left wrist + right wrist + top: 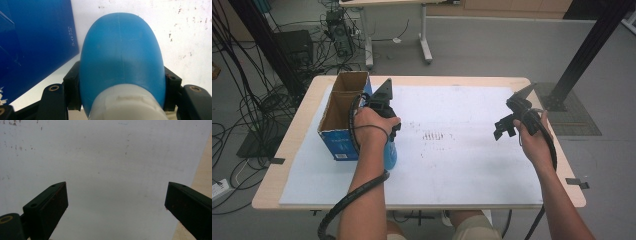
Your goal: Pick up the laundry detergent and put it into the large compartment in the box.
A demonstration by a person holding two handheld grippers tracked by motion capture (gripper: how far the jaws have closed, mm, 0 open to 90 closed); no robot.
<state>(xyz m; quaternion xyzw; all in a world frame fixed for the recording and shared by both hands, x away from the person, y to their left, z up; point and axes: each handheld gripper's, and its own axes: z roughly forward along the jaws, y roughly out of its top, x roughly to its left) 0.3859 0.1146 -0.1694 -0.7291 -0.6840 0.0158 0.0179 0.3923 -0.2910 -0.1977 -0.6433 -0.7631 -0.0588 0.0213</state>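
the blue bottle point(121, 57) looks like light, smooth plastic that may slip or dent, so gripping its rounded body just above the white cap end point(127, 103), as now, seems sound. it stands on the counter point(472, 150) just beside the box point(343, 112). left tongs point(388, 131) are clenched on the blue bottle; right tongs point(116, 202), well apart from the box, are released.

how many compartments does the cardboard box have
2: the cardboard box has a far compartment and a near compartment, beside the left gripper holding the blue bottle.
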